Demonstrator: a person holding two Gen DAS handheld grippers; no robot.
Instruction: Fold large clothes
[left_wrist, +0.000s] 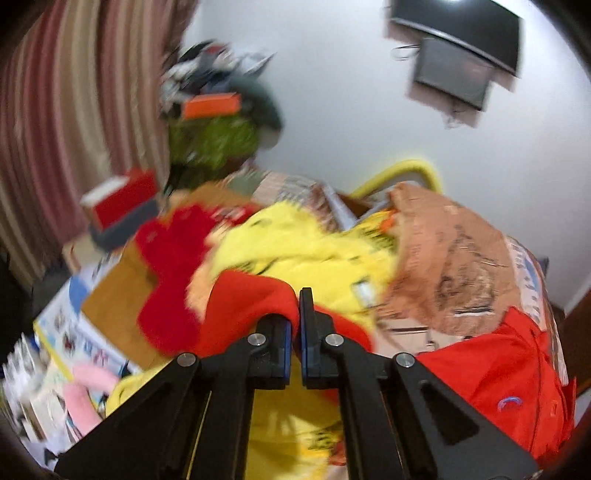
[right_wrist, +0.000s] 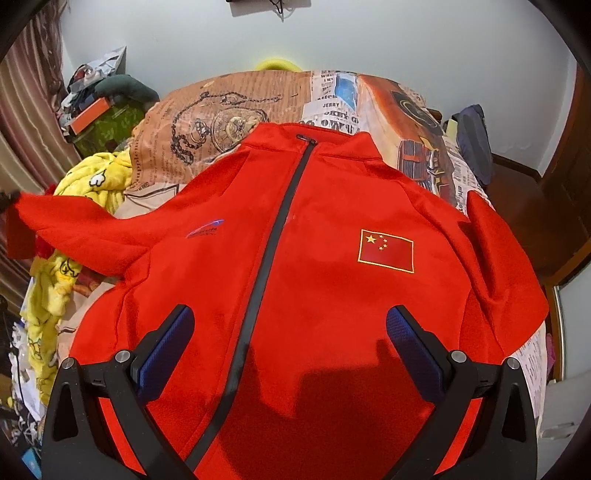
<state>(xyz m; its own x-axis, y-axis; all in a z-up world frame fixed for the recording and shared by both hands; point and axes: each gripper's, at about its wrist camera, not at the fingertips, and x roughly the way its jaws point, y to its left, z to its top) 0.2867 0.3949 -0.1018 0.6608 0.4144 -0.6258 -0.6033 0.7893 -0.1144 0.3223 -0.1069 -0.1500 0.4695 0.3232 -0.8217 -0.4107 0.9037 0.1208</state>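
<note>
The red zip-front fleece jacket (right_wrist: 295, 258) is lying front-up on the newspaper-print bedspread (right_wrist: 221, 110). Our left gripper (left_wrist: 295, 314) is pinching its red sleeve cuff (left_wrist: 251, 299) between closed fingers; our right gripper (right_wrist: 290, 332) is hovering open above the hem. We should be carrying the sleeve flat across the chest, keeping it taut. The collar is pointing toward the white wall (right_wrist: 406, 44), the zipper (right_wrist: 273, 236) marking the long axis.
</note>
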